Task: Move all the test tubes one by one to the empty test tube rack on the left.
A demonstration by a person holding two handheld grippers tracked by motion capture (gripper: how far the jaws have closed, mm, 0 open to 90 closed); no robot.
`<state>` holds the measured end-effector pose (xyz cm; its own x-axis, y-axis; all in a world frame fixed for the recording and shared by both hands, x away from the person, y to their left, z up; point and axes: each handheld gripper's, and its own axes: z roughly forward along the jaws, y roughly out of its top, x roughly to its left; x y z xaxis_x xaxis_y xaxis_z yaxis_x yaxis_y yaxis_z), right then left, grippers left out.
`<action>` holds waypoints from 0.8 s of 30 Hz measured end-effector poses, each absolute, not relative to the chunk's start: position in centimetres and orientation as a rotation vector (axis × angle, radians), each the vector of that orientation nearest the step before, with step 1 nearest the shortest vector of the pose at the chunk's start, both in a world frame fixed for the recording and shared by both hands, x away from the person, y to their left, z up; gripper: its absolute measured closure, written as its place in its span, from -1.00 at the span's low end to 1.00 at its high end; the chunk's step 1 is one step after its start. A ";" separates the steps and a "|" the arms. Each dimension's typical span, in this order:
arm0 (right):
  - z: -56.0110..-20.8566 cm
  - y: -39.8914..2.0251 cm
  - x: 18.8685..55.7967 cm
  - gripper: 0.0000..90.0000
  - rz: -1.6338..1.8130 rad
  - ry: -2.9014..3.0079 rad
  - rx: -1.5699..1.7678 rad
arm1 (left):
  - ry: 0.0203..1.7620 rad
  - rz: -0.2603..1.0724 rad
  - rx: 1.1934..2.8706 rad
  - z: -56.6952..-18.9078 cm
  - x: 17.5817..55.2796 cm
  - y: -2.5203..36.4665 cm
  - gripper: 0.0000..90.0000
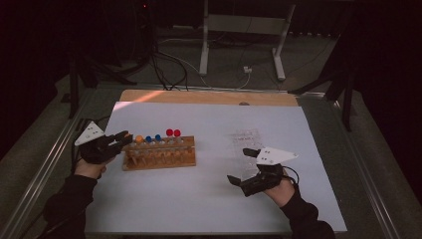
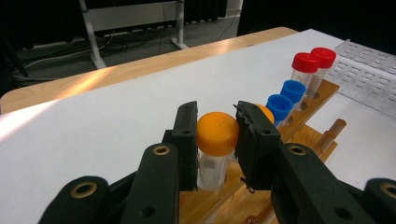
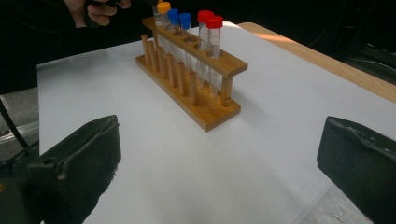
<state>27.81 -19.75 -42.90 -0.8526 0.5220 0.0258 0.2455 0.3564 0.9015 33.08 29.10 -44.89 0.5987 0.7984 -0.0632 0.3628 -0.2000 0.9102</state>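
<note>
A wooden tube rack (image 1: 159, 153) stands on the white table sheet, left of centre. It holds tubes with orange, blue (image 2: 280, 105) and red caps (image 2: 306, 61). My left gripper (image 2: 216, 122) is at the rack's left end, shut on an orange-capped tube (image 2: 217, 134) just under its cap. That tube stands upright with its lower part in the rack's end hole. A second orange cap (image 2: 267, 112) peeks out behind the right jaw. Lower right on the sheet, my right gripper (image 1: 239, 165) stands open with nothing between its pads (image 3: 88, 158), facing the rack (image 3: 191, 70).
A clear plastic tray (image 1: 246, 137) lies on the sheet just beyond the right gripper and right of the rack (image 2: 369, 79). The wooden tabletop edge (image 1: 209, 96) shows at the far side. Metal rails run along both sides of the table.
</note>
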 end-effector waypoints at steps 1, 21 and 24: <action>-42.9 -19.8 27.8 -1.00 1.495 2.354 0.684 | 0.947 0.530 1.801 -45.0 33.1 29.1 0.59; -42.8 -19.9 27.9 -1.00 1.498 2.353 0.692 | 0.952 0.503 1.790 -43.4 32.6 29.6 0.03; -42.8 -19.9 27.9 -1.00 1.497 2.352 0.695 | 0.951 0.512 1.774 -42.4 32.0 29.6 -0.26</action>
